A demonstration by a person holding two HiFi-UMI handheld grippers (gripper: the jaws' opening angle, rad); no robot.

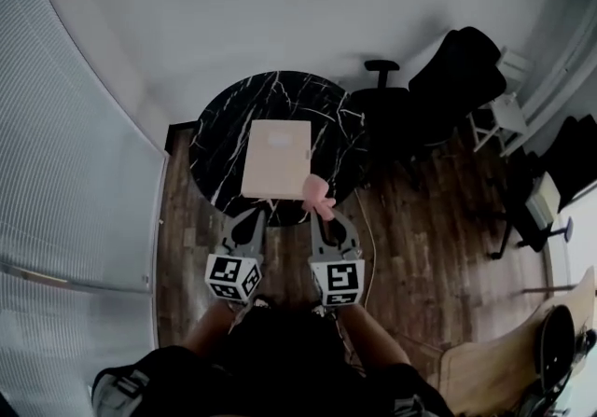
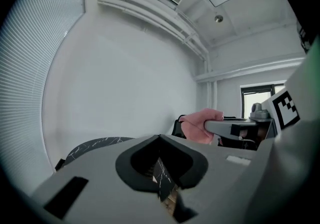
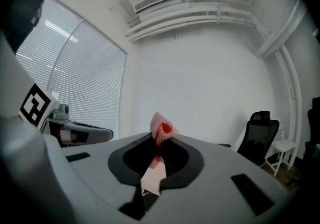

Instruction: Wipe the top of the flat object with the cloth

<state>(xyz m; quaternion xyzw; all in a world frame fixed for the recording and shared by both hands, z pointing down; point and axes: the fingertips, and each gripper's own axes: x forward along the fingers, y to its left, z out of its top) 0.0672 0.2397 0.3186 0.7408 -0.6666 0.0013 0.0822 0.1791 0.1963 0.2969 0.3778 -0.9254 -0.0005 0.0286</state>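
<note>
Cloth (image 1: 317,191), one, is pinched in the right gripper (image 1: 318,211) at the near right corner of the one board (image 1: 277,159) on a table (image 1: 219,140), the left gripper (image 1: 254,216) narrow and empty beside it, a chair (image 1: 382,107) beyond.

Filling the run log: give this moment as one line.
right gripper: shut on pink cloth, by near-right corner of board | left gripper: shut, empty

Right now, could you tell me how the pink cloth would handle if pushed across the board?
Probably floppy: the pink cloth bunches in a lump at the right gripper pinching it. Likely light, since that pinch alone holds it up; it may fold on the board.
</note>
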